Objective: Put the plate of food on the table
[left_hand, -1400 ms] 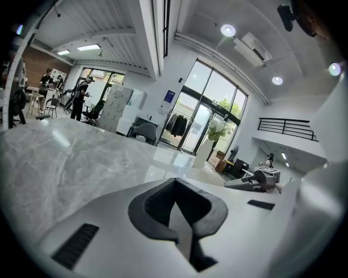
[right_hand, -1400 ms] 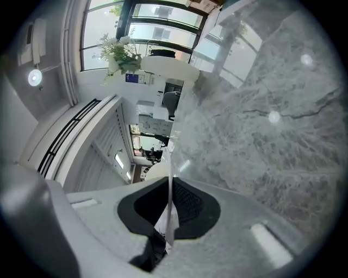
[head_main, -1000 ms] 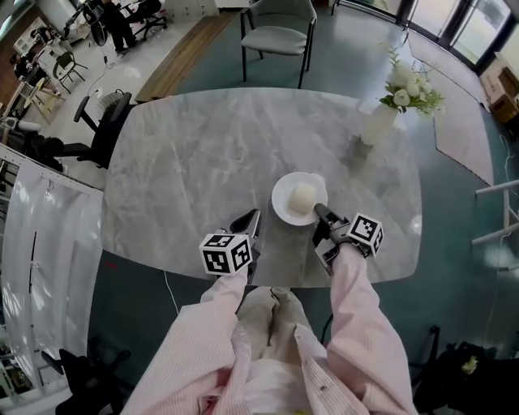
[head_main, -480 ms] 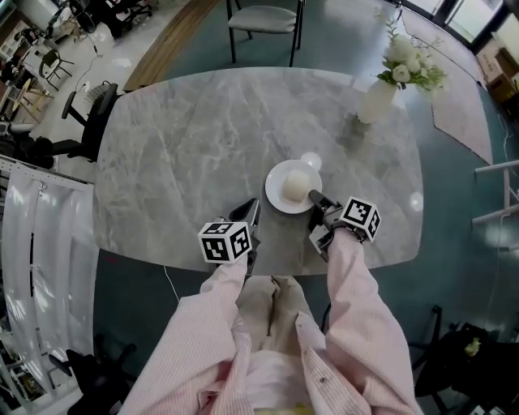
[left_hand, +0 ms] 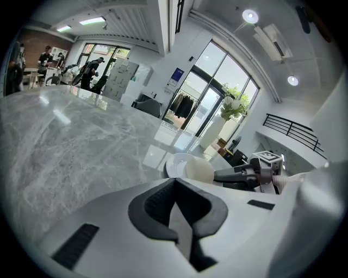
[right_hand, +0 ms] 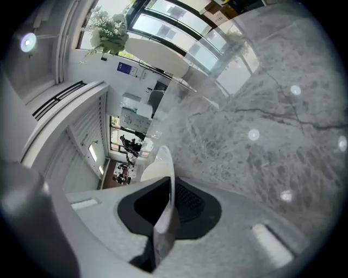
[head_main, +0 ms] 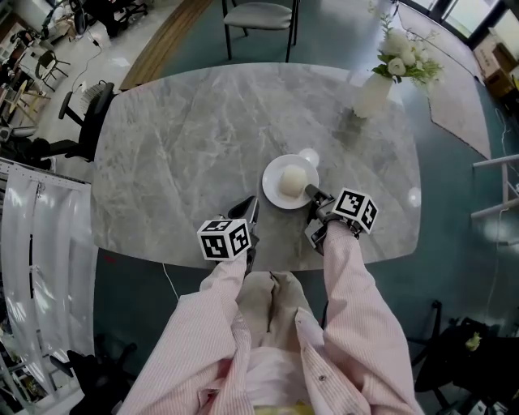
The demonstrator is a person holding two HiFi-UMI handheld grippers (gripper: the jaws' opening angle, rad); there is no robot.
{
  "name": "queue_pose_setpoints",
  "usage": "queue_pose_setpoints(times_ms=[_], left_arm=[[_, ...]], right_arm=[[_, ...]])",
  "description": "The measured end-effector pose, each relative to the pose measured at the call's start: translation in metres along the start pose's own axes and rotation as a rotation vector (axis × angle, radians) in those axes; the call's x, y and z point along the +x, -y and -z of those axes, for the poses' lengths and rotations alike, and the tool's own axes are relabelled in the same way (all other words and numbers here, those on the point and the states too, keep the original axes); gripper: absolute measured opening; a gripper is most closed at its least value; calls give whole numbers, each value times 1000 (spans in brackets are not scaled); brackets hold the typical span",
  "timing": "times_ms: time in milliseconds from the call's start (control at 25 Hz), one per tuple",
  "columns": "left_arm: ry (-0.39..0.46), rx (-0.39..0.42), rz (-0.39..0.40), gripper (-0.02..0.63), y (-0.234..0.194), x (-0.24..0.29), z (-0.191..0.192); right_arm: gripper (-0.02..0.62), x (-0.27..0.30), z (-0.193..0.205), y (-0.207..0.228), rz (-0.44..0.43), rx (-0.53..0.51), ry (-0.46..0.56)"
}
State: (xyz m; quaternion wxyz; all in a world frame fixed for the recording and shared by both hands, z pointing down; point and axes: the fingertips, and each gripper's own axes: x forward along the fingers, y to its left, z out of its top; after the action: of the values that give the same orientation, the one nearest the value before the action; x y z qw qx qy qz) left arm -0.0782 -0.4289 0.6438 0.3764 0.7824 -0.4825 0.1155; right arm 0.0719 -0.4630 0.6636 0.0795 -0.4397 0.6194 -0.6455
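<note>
Hardly anything has shifted since a second ago: your right tool stays clamped on the near rim of the plate, which lies with its pale round food near the middle of the worktop. Your left tool is closed and empty. Settle the rim flat, open gently, then back straight out so nothing slides.

1. Daylight is pouring in through the tall glass windows at the far side, making all three views bright.
2. Round white ceiling lamps are glaring and dotting the grey marbled tabletop with pale reflections.
3. Fisheye distortion is bending every edge, and black corners are ringing both gripper views.
4. The nearest foreground there is blurring softly.
</note>
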Motion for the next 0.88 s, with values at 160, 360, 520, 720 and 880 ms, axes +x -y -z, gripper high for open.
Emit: queue_pose_setpoints(times_ms=[160,360,520,720,880], left_arm=[[-2,3,1,-3,2,1,0],[-1,3,-1,-3,4,3,-1],[1,2,-1,-3,5,3,-3],[-1,2,-2,-3,7,3,-3],[0,4,-5,-3,8,4,-3]], right_arm=[[26,3,3,4,72,-103,-36],[50,2,4,7,165,-260,-58],[69,1,4,9,219,-359,-76],[99,-2,7,10,281,-503,-112],[127,-8,5,13,315,-569,-118]])
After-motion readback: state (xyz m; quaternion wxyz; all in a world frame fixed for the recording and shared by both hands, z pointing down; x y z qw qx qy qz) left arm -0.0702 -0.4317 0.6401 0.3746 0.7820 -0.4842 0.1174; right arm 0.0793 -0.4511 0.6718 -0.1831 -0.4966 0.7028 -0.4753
